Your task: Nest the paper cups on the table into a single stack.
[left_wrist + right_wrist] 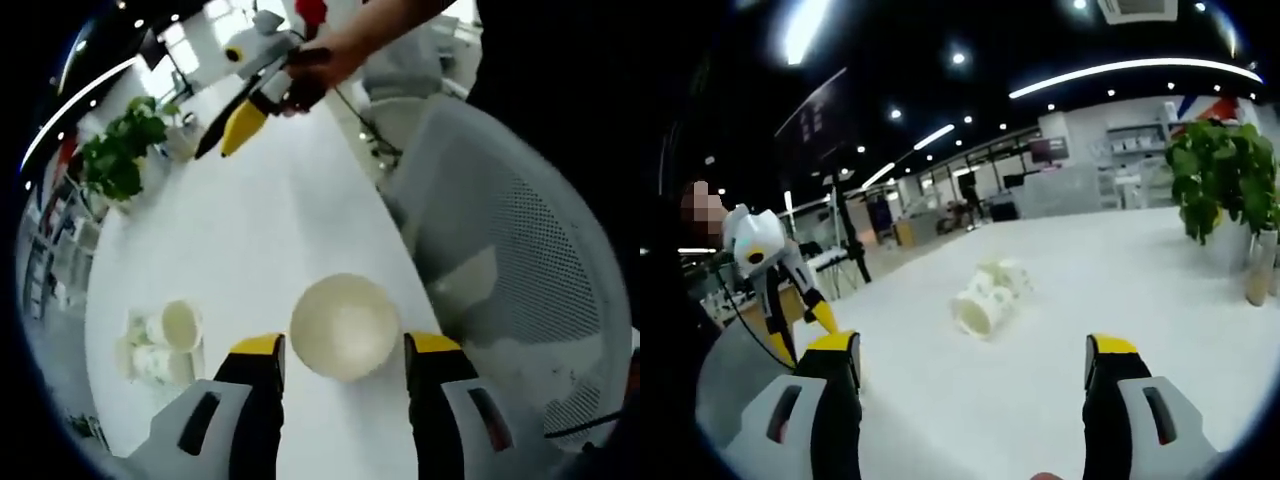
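A white paper cup (345, 325) sits near the table's right edge, its round end facing me, just ahead of and between the yellow tips of my left gripper (345, 347), which stands open around it; contact is not clear. Several more paper cups (163, 340) lie on their sides in a loose cluster to the left. In the right gripper view that cluster (990, 295) lies ahead on the white table, beyond my right gripper (972, 350), open and empty. A hand holds the right gripper (228, 135) over the table's far end. The left gripper (805, 335) shows at the left.
A potted green plant (125, 155) (1225, 180) stands at the table's far side. A grey mesh office chair (520, 250) is close against the table's right edge. The white table (260, 220) stretches long between the grippers.
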